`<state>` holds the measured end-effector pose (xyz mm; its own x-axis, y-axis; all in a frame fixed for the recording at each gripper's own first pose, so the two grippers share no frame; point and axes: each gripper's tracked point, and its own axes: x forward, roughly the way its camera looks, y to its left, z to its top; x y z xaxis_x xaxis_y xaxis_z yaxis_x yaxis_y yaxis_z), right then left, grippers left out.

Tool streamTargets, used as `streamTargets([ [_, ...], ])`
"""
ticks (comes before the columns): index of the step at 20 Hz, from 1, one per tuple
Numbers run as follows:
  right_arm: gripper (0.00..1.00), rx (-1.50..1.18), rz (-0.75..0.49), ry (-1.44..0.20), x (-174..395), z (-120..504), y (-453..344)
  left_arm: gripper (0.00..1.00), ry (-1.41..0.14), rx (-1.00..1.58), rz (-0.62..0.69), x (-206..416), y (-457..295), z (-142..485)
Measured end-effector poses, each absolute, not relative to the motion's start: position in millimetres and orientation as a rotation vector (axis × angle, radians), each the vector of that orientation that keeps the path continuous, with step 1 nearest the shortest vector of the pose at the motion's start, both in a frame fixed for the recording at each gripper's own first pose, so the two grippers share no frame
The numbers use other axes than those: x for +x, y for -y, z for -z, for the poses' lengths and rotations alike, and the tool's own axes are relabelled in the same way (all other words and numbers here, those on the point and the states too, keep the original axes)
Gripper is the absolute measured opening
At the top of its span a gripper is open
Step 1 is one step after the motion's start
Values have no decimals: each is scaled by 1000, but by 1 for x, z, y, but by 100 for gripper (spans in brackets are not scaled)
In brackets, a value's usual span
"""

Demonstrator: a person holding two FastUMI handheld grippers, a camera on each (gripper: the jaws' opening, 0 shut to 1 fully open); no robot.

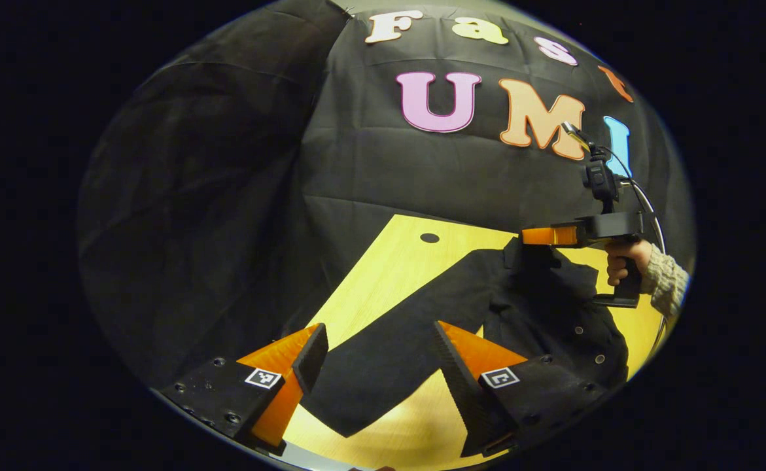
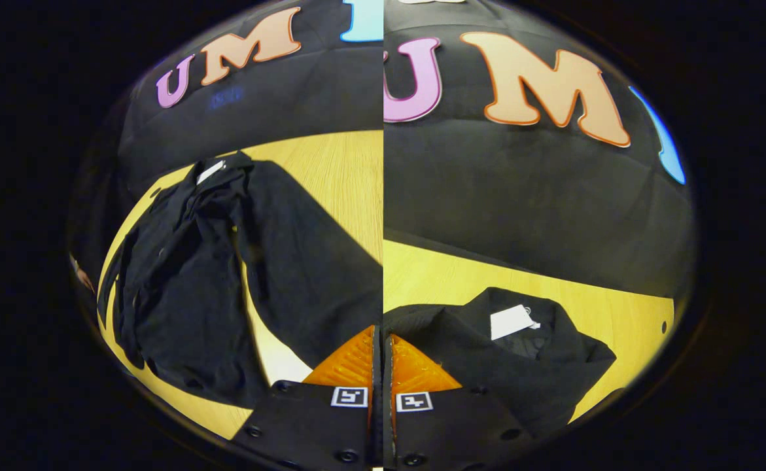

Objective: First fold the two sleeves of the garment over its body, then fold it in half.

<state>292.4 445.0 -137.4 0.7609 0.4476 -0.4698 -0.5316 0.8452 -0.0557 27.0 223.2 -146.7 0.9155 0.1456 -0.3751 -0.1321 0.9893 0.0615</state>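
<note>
In the left gripper view, the left gripper [image 1: 379,356] is seen at the bottom with its two fingers spread wide, and nothing is held between them. Between and just beyond the fingers, one sleeve [image 1: 383,356] of the dark garment [image 1: 539,307] lies flat on the wooden bench [image 1: 389,268], and its cuff end reaches toward the near edge of the bench. The sleeve is stretched out from the body of the garment, which is crumpled further back, toward the right side of the bench. Small round buttons [image 1: 579,331] are seen on the body. Above the far part of the garment the right gripper [image 1: 533,235] is held by a hand [image 1: 621,260] in a knitted sleeve cuff [image 1: 667,280]. A small dark hole [image 1: 429,237] is seen in the bench near its far edge.

In the right gripper view, the right gripper [image 2: 381,356] is seen at the bottom with its fingers pressed together, without a visible gap. It cannot be told whether cloth is pinched between them. Just beyond the fingertips lies the collar part of the garment [image 2: 520,366] with a white label [image 2: 512,322]. The bench [image 2: 592,307] is seen around it, up to the far edge.
</note>
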Motion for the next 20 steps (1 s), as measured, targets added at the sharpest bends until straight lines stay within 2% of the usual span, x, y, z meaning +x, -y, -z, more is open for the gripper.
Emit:
streamTargets([
  [6,2,-193,-539,-522,299,168,-458,95,-427,7,-158,27,-230,166],
  [10,3,-175,-533,-497,305,163,-457,95,-448,5,-158,30,-234,175],
  [16,12,-114,-588,-542,299,163,-456,95,-467,-13,-159,36,-237,186],
  [17,2,-103,-612,-549,293,161,-459,95,-473,-12,-159,36,-237,188],
  [19,2,-106,-622,-534,291,154,-456,95,-487,-10,-155,36,-237,192],
  [20,52,-106,-618,-528,292,151,-454,95,-492,-6,-154,36,-236,194],
])
